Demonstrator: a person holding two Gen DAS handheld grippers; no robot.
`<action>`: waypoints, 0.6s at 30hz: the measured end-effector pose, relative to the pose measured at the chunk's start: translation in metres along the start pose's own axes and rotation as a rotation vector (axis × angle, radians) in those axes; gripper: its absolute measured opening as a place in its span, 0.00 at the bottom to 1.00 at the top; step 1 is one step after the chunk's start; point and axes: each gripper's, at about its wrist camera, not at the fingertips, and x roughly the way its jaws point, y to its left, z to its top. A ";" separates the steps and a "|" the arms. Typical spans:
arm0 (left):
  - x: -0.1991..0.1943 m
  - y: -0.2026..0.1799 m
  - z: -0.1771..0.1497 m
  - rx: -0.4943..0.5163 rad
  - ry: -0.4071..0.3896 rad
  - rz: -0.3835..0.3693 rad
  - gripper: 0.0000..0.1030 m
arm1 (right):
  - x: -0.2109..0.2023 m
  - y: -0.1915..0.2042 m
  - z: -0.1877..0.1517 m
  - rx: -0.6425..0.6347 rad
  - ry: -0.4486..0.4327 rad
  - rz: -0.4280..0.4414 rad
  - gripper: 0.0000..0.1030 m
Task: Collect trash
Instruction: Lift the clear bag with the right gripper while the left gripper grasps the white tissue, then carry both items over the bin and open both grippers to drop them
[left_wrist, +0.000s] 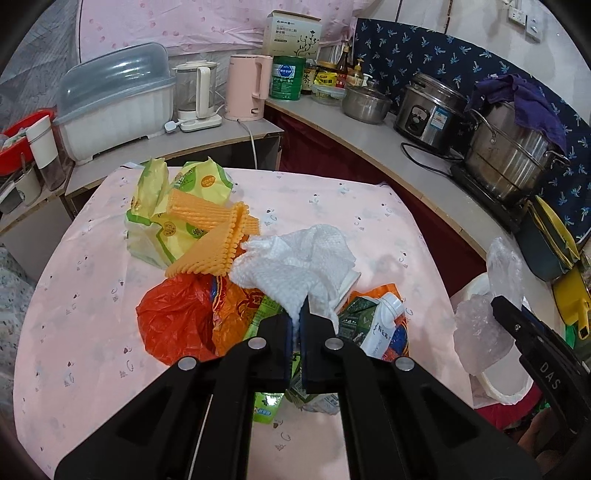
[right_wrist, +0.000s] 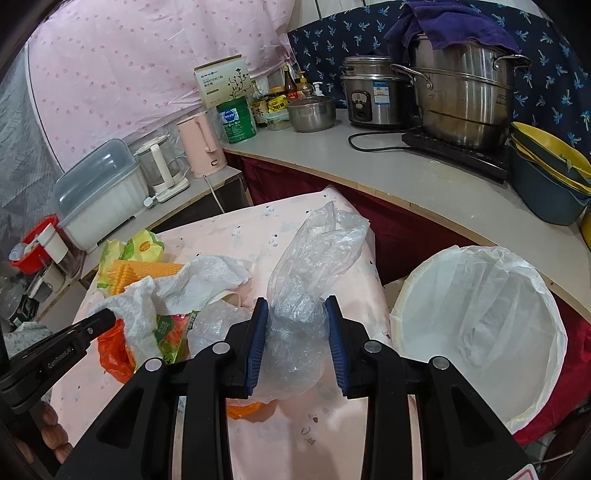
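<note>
A pile of trash lies on the pink-clothed table: yellow-green wrappers, an orange ridged sheet, a red plastic bag, a small carton. My left gripper is shut on a white paper towel and holds it above the pile; the towel also shows in the right wrist view. My right gripper is shut on a crumpled clear plastic bag, near the table's right edge. A white bin with a liner stands to the right, below table level.
A counter runs behind and to the right with steel pots, a rice cooker, stacked bowls, a pink kettle, a dish box and jars. A red cloth lies under the bin.
</note>
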 end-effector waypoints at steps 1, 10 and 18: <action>-0.004 -0.001 -0.001 0.003 -0.003 0.000 0.02 | -0.003 -0.001 -0.001 0.002 -0.004 0.000 0.30; -0.026 -0.038 -0.010 0.078 -0.018 -0.034 0.02 | -0.033 -0.019 -0.008 0.032 -0.040 -0.017 0.30; -0.026 -0.104 -0.018 0.169 -0.011 -0.107 0.02 | -0.052 -0.052 -0.017 0.068 -0.052 -0.062 0.30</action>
